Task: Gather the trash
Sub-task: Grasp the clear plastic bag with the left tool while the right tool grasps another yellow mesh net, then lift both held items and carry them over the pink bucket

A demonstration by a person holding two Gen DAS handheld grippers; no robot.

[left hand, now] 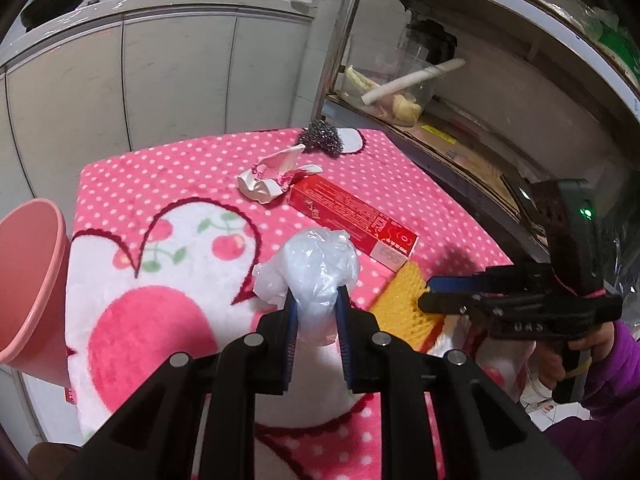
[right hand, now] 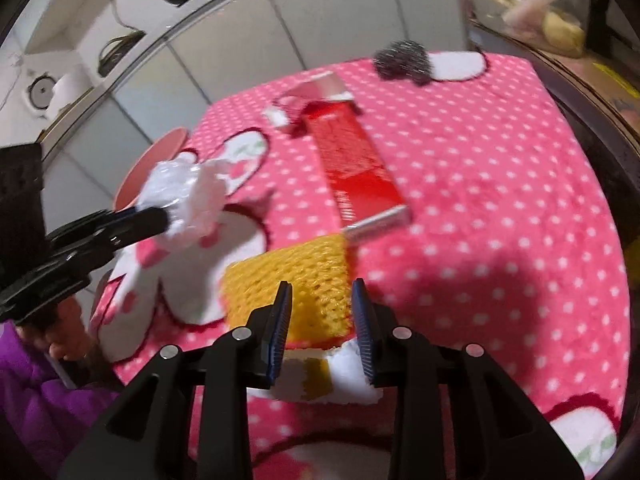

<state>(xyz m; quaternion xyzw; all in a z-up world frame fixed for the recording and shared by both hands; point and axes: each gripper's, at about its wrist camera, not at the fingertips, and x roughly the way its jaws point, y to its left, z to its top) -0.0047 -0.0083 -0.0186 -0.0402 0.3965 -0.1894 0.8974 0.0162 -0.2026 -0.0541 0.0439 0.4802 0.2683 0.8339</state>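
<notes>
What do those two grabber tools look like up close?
Both are black plastic, with blue ridged pads inside the jaws and silver pins on the linkages. The right gripper shows pale raised lettering, a green light on its boxy top and a pistol handle. The person's sleeves are purple. The left gripper looks the same.

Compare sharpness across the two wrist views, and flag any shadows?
Left wrist view: crisp, print on the long red cardboard box is visible; heavy fisheye bending at the edges. Right wrist view: motion-blurred, the box smears; a dark shadow falls on the pink polka-dot blanket right of the yellow mesh sponge.
</notes>
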